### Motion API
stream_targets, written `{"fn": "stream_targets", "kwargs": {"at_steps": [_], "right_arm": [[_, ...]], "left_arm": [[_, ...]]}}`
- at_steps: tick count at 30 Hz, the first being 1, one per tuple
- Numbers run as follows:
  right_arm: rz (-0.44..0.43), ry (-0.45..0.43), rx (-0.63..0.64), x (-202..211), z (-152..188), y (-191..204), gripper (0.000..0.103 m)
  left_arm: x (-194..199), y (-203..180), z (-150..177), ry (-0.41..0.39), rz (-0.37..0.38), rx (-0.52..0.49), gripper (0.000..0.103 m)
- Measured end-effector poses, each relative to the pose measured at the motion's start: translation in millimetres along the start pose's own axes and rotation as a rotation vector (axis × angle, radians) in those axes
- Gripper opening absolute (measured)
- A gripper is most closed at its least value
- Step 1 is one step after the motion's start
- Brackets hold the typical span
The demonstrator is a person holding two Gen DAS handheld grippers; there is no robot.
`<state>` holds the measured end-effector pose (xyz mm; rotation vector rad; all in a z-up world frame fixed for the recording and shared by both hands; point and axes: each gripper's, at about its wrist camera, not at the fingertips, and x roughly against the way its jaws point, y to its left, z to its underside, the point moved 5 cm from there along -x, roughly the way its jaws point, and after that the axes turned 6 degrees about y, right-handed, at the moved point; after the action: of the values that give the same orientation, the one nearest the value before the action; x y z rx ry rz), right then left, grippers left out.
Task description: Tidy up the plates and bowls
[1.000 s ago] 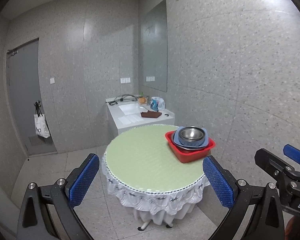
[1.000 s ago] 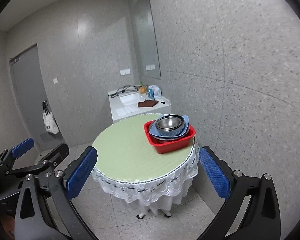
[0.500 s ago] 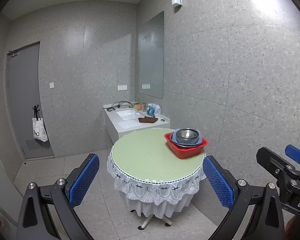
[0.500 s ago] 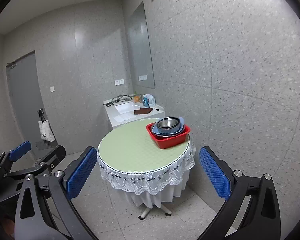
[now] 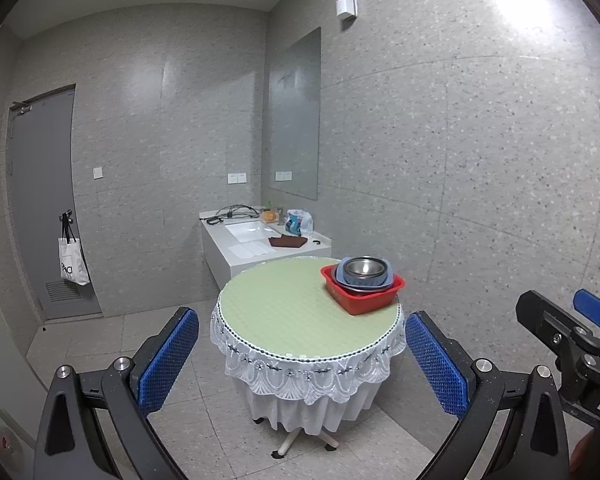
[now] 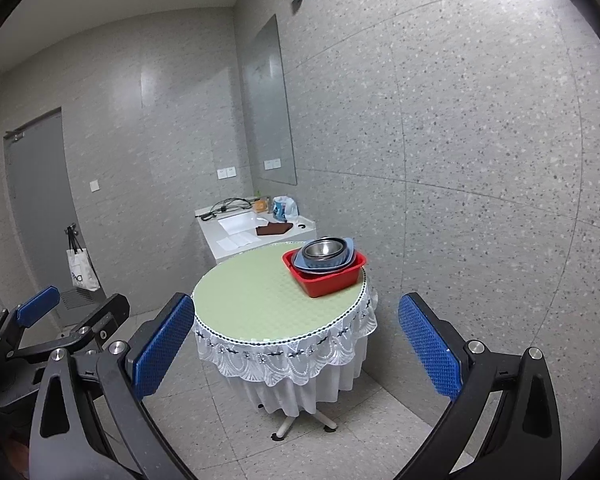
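At the far right edge of the round table (image 5: 284, 312), a red basin (image 5: 364, 294) sits with its outer corner near the rim, holding a blue dish (image 5: 388, 276) and a steel bowl (image 5: 365, 268) nested on top. The green top spreads bare toward the left and near edges. The left gripper (image 5: 302, 364) and right gripper (image 6: 294, 354) are both spread wide, grasping nothing, well short of the table's lace skirt above grey floor.
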<state>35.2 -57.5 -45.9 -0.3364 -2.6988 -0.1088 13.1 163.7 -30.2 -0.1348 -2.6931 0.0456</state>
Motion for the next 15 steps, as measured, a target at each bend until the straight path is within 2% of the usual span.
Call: {"fn": "stream_targets", "kwargs": {"at_steps": [15], "right_arm": [[0.010, 0.000, -0.007, -1.2, -2.5, -2.7, 0.103]], "left_arm": [[-10.1, -1.9, -8.3, -0.001, -0.004, -0.009, 0.102]]}}
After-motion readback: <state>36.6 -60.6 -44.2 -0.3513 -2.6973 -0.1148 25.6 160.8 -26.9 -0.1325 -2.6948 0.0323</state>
